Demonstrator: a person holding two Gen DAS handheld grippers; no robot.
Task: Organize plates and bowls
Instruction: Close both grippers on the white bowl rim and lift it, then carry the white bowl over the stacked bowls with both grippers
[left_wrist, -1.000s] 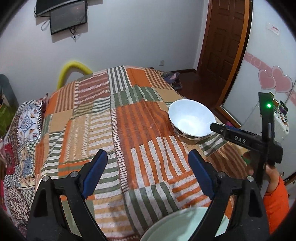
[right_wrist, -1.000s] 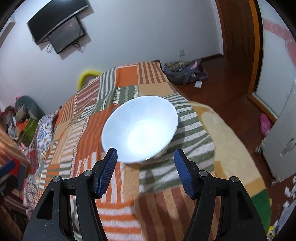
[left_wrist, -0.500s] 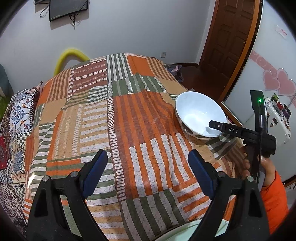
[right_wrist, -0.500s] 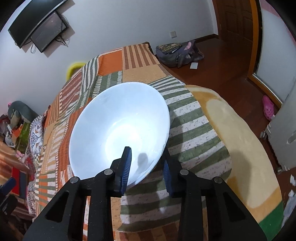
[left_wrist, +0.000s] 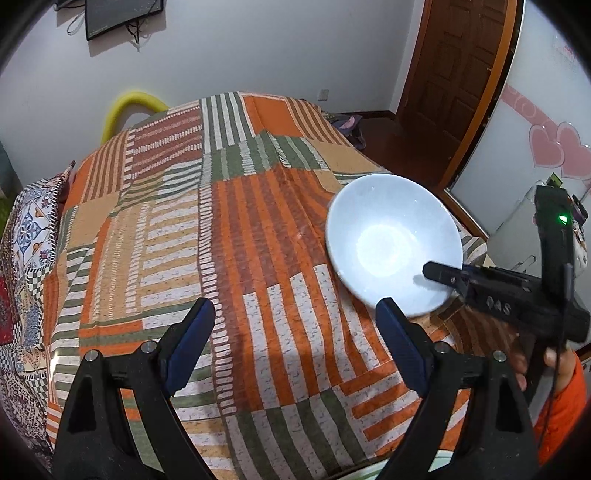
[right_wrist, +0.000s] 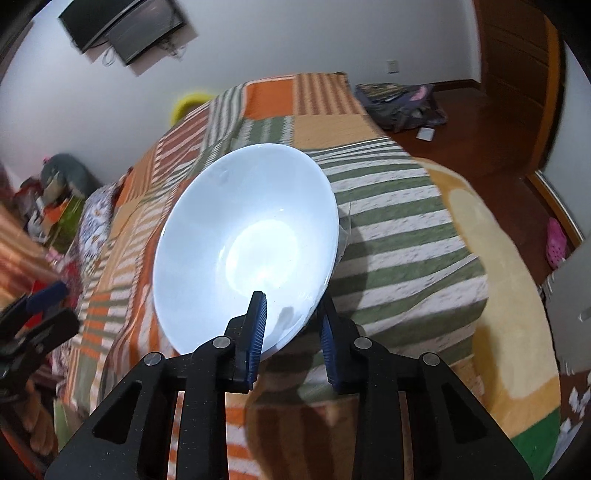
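One white bowl (right_wrist: 243, 243), clamped at its near rim by the right hand-held gripper (right_wrist: 291, 321): one blue pad (right_wrist: 257, 332) inside the rim, the other outside and partly hidden behind the bowl wall. Tilted, with the hollow facing back toward that gripper, over the near right part of the bed (right_wrist: 399, 221). Whether lifted clear or touching the quilt underneath: cannot tell, since the base is hidden.

Seen from the left wrist, the same bowl (left_wrist: 391, 243) ahead and to the right of the left hand-held gripper (left_wrist: 295, 350), with the right gripper's black finger reaching over its rim from the right. Left gripper spread wide apart, gripping nothing, hanging above the striped quilt, two blue pads (left_wrist: 192, 347) showing.

Two grippers in all, one bowl fully visible. A pale curved edge (left_wrist: 443, 458) at the very bottom of the left view, cut off by the frame and the right finger; too little showing to name it.

Beyond the bowl: one wall screen (left_wrist: 122, 16), cut off at the top; one yellow arch (left_wrist: 129, 110) behind the bed's far edge, blurred in the right view. One brown door (left_wrist: 454, 81) ahead to the right. One bag (right_wrist: 402, 103) on the floor past the bed, and one pink shoe (right_wrist: 556, 240) far right. Clutter at the left edge of the right view, blurred and hard to make out.
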